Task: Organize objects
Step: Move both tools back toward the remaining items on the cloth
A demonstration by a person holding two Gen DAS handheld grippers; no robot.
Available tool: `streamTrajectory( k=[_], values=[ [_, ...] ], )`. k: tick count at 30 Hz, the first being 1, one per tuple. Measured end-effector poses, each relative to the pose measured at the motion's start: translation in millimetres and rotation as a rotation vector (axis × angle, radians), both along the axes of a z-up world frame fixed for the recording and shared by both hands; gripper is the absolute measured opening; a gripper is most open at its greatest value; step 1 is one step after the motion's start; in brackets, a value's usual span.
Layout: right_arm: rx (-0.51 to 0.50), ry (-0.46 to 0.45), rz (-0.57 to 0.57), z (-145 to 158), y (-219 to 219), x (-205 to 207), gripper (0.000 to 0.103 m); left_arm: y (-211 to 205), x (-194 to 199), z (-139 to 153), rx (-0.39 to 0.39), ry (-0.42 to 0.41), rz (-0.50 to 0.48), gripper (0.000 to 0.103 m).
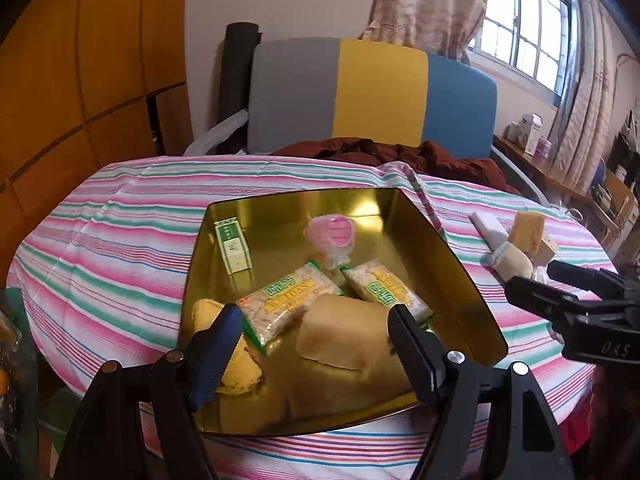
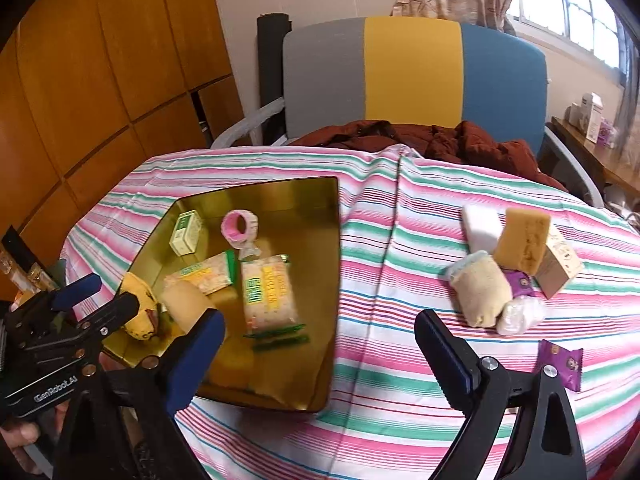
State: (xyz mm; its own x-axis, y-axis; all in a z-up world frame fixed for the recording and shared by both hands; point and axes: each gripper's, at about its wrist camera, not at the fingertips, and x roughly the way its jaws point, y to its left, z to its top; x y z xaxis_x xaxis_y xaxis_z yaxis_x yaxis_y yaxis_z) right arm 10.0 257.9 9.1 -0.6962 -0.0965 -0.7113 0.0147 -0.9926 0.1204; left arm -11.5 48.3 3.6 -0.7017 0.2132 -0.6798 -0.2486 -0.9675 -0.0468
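The gold tin tray (image 2: pixel 320 280) is set on the left part of the striped tablecloth (image 2: pixel 380 320), and it is already partly filled: a small green box (image 1: pixel 233 245), a pink tape roll (image 1: pixel 331 231), two rice cracker packets (image 1: pixel 286 300), a tan bread piece (image 1: pixel 344 334) and a yellow bun (image 2: pixel 138 308) are seen lying loose on its shiny floor. The task is judged about half done. A heap is left on the cloth well apart to the right: a white block (image 2: pixel 480 226), a yellow sponge (image 2: pixel 524 244), a cardboard box (image 2: pixel 560 266), a wrapped roll (image 2: pixel 482 294), a clear-wrapped lump (image 2: pixel 520 314) and a purple packet (image 2: pixel 560 364).

The left gripper (image 1: pixel 316 332) is held over the tray's near end with its jaws apart and nothing between them. The right gripper (image 2: pixel 320 340) is likewise spread wide and empty, between tray and heap.
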Motion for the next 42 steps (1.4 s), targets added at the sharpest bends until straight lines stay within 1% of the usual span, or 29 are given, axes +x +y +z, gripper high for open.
streamTrajectory(
  k=[7, 12, 16, 22, 28, 29, 31, 36, 38, 42],
  values=[
    [0.021, -0.011, -0.057, -3, 28, 2, 0.098, 24, 5, 0, -0.059, 0.009, -0.072, 0.077],
    [0.047, -0.006, -0.106, 2, 54, 4, 0.099, 41, 10, 2, -0.080, 0.023, -0.129, 0.077],
    [0.067, 0.001, -0.166, 8, 81, 5, 0.099, 56, 13, 5, -0.101, 0.035, -0.170, 0.077],
    [0.092, 0.010, -0.266, 15, 133, 6, 0.100, 77, 16, 8, -0.130, 0.054, -0.229, 0.077],
    [0.092, 0.005, -0.401, 8, 199, 5, 0.100, 98, 19, 6, -0.165, 0.054, -0.285, 0.077],
    [0.085, 0.000, -0.424, 6, 209, 5, 0.100, 102, 19, 5, -0.171, 0.054, -0.293, 0.077],
    [0.038, -0.002, -0.470, 0, 230, 6, 0.100, 111, 20, 4, -0.182, 0.051, -0.315, 0.077],
    [-0.140, -0.051, -0.610, -20, 274, 14, 0.100, 135, 22, -3, -0.198, 0.040, -0.371, 0.077],
    [-0.185, -0.057, -0.648, -23, 285, 20, 0.100, 145, 23, -5, -0.190, 0.029, -0.400, 0.077],
    [-0.250, -0.106, -0.709, -35, 300, 25, 0.100, 167, 24, -10, -0.161, -0.004, -0.478, 0.077]
  ],
)
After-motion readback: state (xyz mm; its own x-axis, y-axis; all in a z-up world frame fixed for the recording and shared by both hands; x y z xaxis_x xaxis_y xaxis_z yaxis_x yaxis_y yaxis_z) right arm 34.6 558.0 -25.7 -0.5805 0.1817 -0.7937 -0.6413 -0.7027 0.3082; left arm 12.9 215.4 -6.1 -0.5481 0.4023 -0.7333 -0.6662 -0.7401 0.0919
